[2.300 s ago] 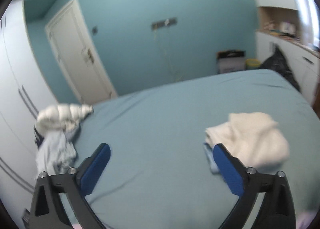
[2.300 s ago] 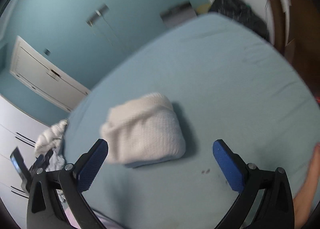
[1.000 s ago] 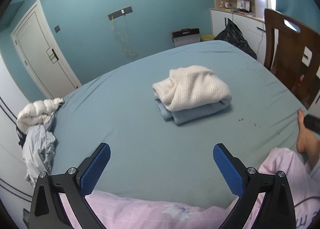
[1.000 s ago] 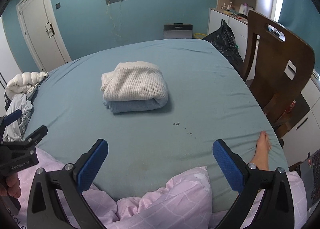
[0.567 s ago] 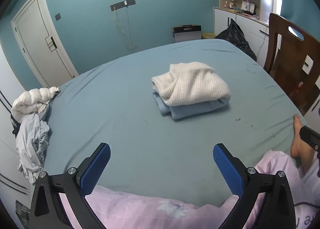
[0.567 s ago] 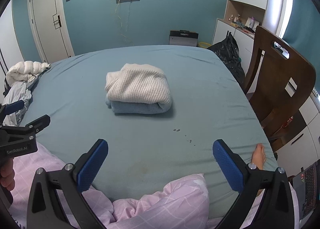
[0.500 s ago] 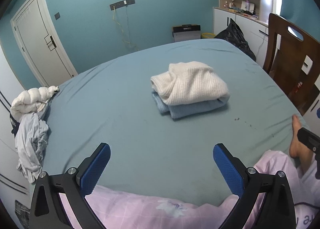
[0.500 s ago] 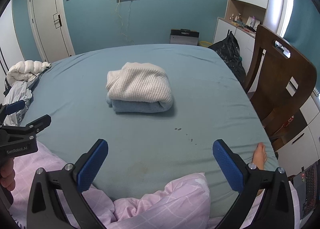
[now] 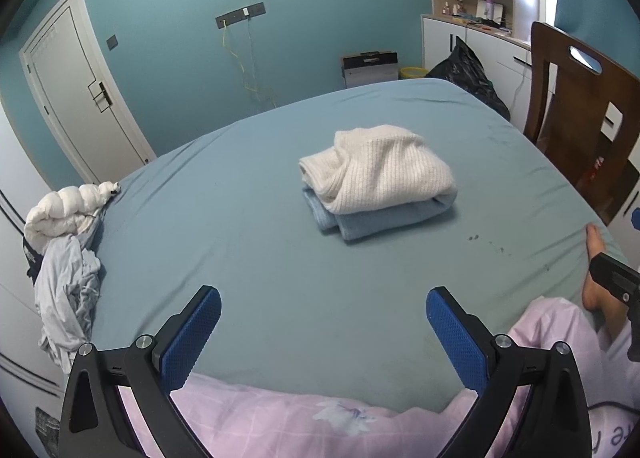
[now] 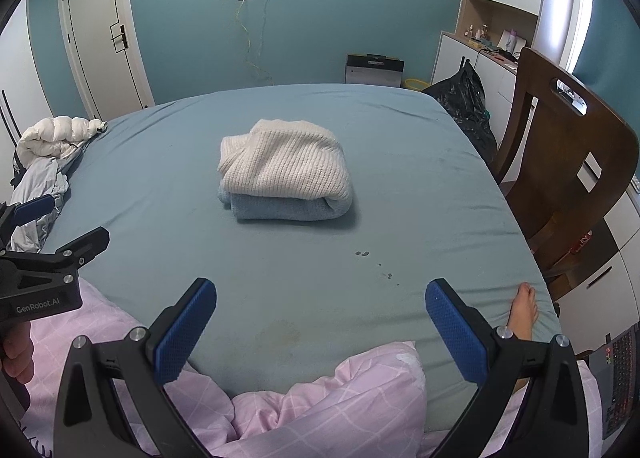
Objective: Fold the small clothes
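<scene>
We hold both grippers back at the near edge of the bed (image 9: 280, 298), above our lap in pink pyjamas (image 10: 320, 410). The left gripper (image 9: 323, 332) has its jaws spread wide with nothing between them, and the right gripper (image 10: 320, 328) is the same, wide apart and empty.

A couple of seconds ago the grippers were low over the mattress, right beside the cream knitted sweater (image 9: 380, 172); since then we have pulled them away, and in the last half second the views almost do not change. The sweater now lies folded on top of the folded light blue garment (image 9: 380, 220), a neat stack near the middle of the bed, well apart from both grippers.

We judge that this piece is finished and released. At the far left corner of the bed an unfolded pile remains, a white puffer jacket (image 9: 64, 210) and a grey crumpled garment (image 9: 66, 286) hanging over the edge. Probably the next reach goes there, mostly for the left gripper.
</scene>
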